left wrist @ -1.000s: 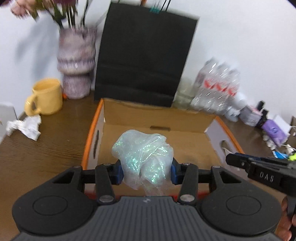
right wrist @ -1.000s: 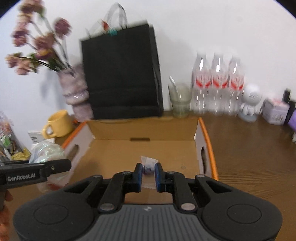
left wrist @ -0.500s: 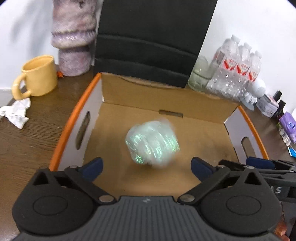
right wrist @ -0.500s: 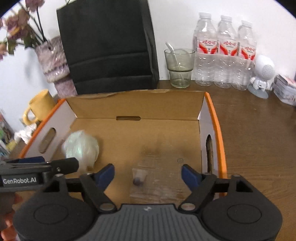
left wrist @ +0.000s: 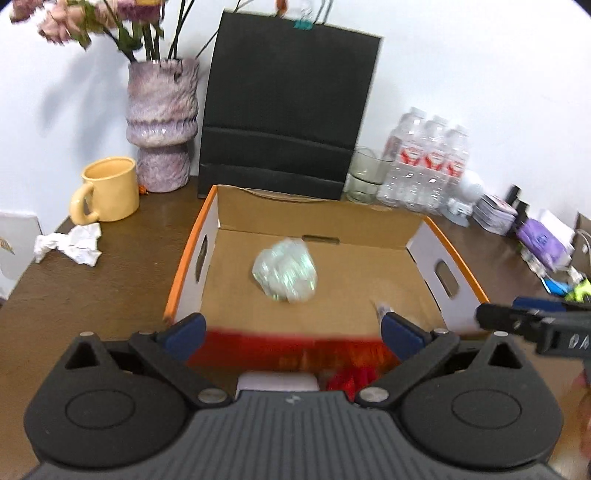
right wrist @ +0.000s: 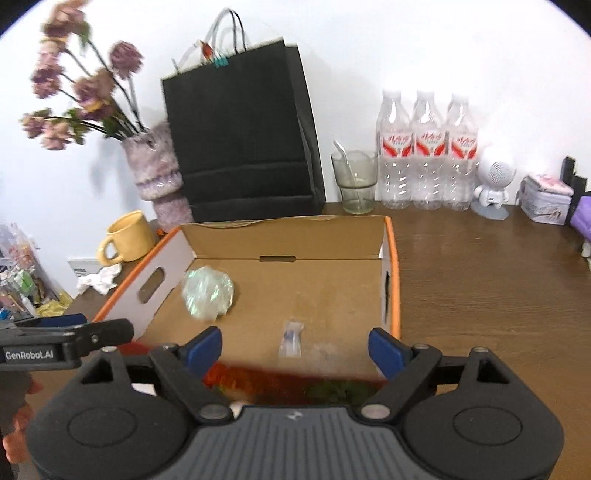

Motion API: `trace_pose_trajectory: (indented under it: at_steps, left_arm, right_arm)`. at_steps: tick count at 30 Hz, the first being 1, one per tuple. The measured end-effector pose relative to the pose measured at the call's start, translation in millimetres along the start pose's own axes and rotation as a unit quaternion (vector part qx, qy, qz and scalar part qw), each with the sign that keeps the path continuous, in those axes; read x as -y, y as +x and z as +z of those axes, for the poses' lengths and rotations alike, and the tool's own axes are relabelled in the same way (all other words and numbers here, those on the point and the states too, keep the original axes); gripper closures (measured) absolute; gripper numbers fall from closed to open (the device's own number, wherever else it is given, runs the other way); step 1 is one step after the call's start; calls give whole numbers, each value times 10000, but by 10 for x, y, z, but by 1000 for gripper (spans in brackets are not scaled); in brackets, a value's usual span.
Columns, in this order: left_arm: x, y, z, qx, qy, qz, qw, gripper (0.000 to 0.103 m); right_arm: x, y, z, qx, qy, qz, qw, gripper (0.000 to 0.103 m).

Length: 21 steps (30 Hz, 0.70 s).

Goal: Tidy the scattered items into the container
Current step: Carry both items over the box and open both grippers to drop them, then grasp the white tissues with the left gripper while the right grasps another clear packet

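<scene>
Left gripper (left wrist: 291, 328) fingers spread wide, right gripper (right wrist: 295, 341) likewise, both empty

We cannot read the near wall of the orange-rimmed cardboard box (left wrist: 280, 347): it smears into a red blur behind the left hand-held gripper (left wrist: 291, 334), and the right wrist view gives only red and green streaks. The crumpled iridescent plastic bundle (left wrist: 285, 274) is motion-blurred. The small clear sachet (right wrist: 291, 338) is too small for us to make out its contents. The dried pink flowers (left wrist: 85, 18) are cut by the top edge. The right hand-held gripper (left wrist: 532, 325) runs off the frame's right side.
</scene>
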<state>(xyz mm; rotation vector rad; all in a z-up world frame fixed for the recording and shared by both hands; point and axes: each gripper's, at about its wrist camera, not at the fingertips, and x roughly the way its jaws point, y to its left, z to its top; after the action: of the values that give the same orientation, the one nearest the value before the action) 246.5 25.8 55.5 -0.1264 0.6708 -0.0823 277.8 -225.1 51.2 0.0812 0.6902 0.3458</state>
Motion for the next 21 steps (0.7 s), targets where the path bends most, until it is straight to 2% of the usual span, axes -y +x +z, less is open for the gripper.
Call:
trace_pose_trajectory:
  at_steps: [3, 6, 11, 15, 18, 21]
  left_arm:
    - [25, -302, -314, 74, 118, -83, 9999, 0]
    - [52, -554, -679, 21, 128, -260, 9996, 0]
    - [114, -893, -1214, -2, 121, -565, 9983, 0]
    - [236, -1020, -1471, -28, 280, -590, 9979, 0]
    - [322, -1002, -1604, -181, 373, -668, 9969, 0]
    - [396, -947, -1704, -285, 468, -594, 9967, 0]
  right_arm:
    - [-13, -330, -286, 80, -133, -15, 9999, 14]
    - [-51, -613, -674, 28, -333, -202, 9992, 14]
    - [-93, -926, -1308, -61, -403, -410, 9983, 14]
    - [-131, -1064, -1664, -3, -335, -551, 9979, 14]
    - [-168, -1090, -1819, -16, -271, -555, 9981, 14]
    - [-199, -1063, -1929, -78, -230, -622, 9978, 14]
